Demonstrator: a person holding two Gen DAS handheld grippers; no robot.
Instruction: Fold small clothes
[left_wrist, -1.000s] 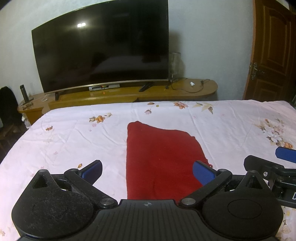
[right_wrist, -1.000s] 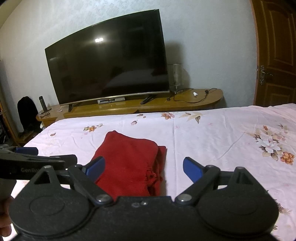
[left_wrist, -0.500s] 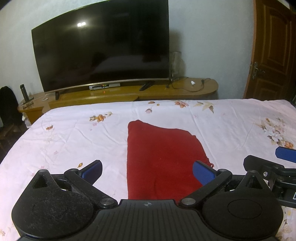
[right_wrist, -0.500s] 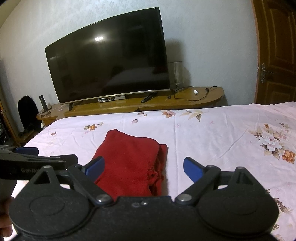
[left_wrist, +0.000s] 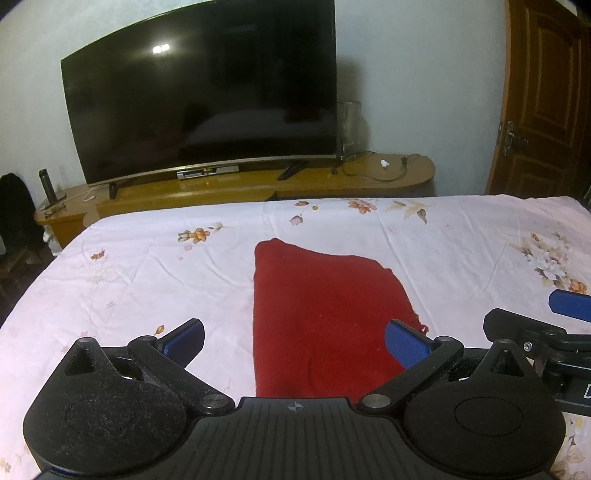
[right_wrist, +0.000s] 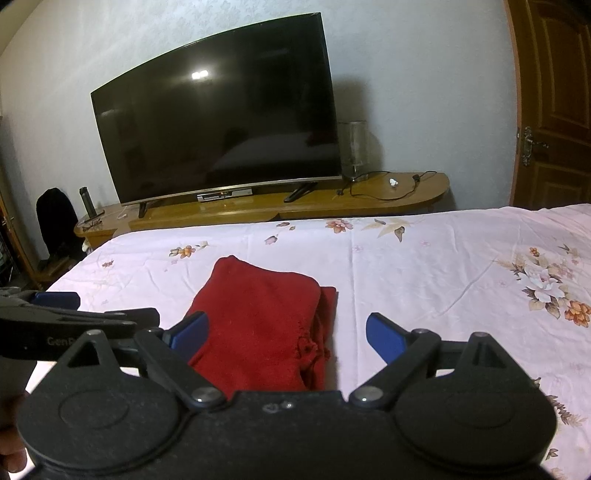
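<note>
Garment: the red garment (left_wrist: 321, 317) lies folded on the bed (left_wrist: 147, 266).
Left hand-held gripper (left_wrist: 293, 338): held wide, empty.
Right hand-held gripper (right_wrist: 286, 330): held wide, empty.
Progress: folding judged mostly done.

Red garment (left_wrist: 321, 317) – pink floral bedsheet (left_wrist: 155, 266) – blue fingertips (left_wrist: 404, 345)

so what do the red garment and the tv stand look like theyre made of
Red garment: probably a soft knit or fleece; matte, fuzzy surface, with a frayed thread at its right edge. TV stand: seemingly wood or wood veneer under glossy varnish; warm brown and reflective.
</note>
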